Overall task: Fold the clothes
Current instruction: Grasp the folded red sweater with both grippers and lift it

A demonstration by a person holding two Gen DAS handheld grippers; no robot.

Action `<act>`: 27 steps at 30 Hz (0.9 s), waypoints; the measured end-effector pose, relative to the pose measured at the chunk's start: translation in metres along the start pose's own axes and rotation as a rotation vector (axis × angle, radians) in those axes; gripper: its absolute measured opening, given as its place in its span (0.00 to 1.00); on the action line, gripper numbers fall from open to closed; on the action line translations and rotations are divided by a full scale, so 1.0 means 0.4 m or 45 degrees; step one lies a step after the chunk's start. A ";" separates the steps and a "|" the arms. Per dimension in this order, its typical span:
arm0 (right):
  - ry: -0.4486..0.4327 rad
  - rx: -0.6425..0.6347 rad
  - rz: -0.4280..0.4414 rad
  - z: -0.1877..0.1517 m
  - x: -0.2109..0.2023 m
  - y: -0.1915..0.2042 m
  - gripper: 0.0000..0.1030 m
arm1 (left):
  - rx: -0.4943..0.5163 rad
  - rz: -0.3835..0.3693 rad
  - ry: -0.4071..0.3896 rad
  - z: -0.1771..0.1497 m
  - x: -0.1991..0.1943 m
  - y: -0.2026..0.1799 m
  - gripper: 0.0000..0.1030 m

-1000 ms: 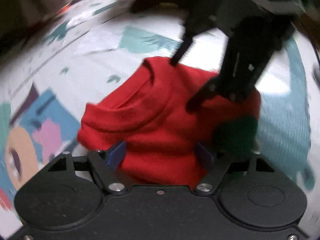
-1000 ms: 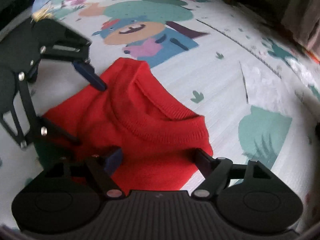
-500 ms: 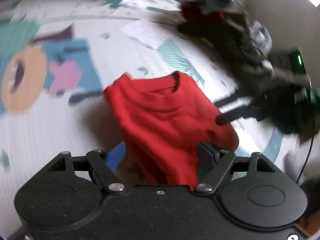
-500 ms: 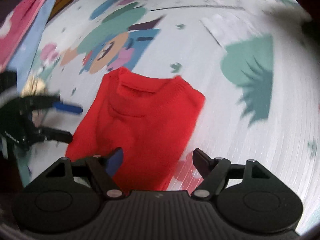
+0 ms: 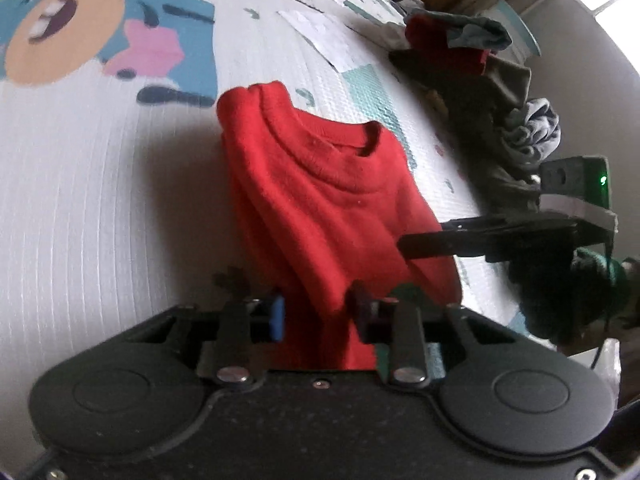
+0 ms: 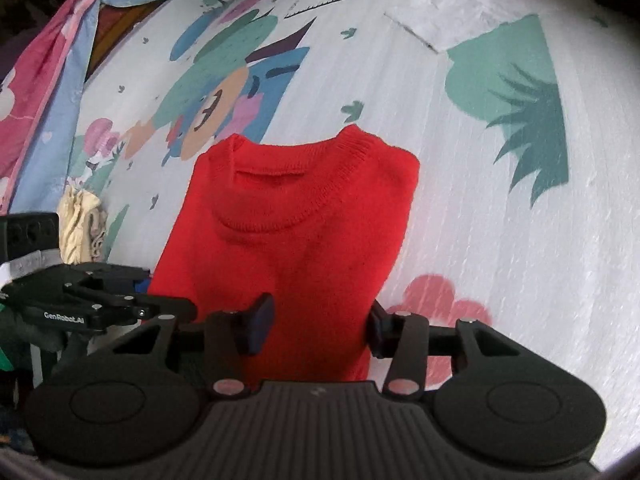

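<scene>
Red knit sweater (image 5: 320,200) lies on the printed play mat (image 5: 100,200), already narrowed to a long strip with its sleeves not visible. Its long axis runs from the collar (image 6: 296,200), at the far end, straight back toward both grippers at the hem end.

Left gripper (image 5: 318,312): jaws drawn in on a bunched ridge of hem fabric, which stands up between the blue pad and the dark pad. Judged to be gripping the sweater.

Right gripper (image 6: 318,320): jaws set apart at roughly the width of the strip, one pad at each side edge. Cloth fills the gap, but whether the pads press it cannot be confirmed; recorded as undetermined.

Governing relation: both grippers sit at the near hem, side by side, and the collar lies directly ahead along the strip. A hem-to-collar fold would, in my judgement, carry both forward along that axis. Neither gripper is clearly nearer the collar.

Obscured or doubtful: the hem edge itself is hidden behind both gripper bodies. In the left wrist view the strip twists into diagonal ridges, so the number of layers cannot be read. A heap of other garments (image 5: 480,52) lies toward the mat's far right edge, well apart.
</scene>
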State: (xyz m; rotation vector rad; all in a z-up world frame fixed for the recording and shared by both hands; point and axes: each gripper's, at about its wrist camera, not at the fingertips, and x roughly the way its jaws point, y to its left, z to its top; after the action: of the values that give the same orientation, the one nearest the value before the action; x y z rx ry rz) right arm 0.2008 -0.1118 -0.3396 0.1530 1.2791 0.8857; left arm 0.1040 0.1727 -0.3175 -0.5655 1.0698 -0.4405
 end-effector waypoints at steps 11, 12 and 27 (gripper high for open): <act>0.048 -0.013 -0.036 -0.068 -0.030 0.017 0.65 | -0.062 0.048 -0.062 -0.034 -0.084 0.058 0.59; 0.045 -0.003 -0.030 -0.066 -0.027 0.017 0.67 | -0.063 0.044 -0.072 -0.031 -0.080 0.059 0.59; 0.109 -0.168 -0.085 -0.051 0.027 0.116 0.40 | -0.032 0.008 -0.056 -0.038 0.005 0.033 0.33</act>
State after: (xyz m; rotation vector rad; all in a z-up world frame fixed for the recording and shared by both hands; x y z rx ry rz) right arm 0.1604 -0.0810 -0.3285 -0.0322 1.2930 0.9243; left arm 0.0921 0.1784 -0.3327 -0.5915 1.0356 -0.4079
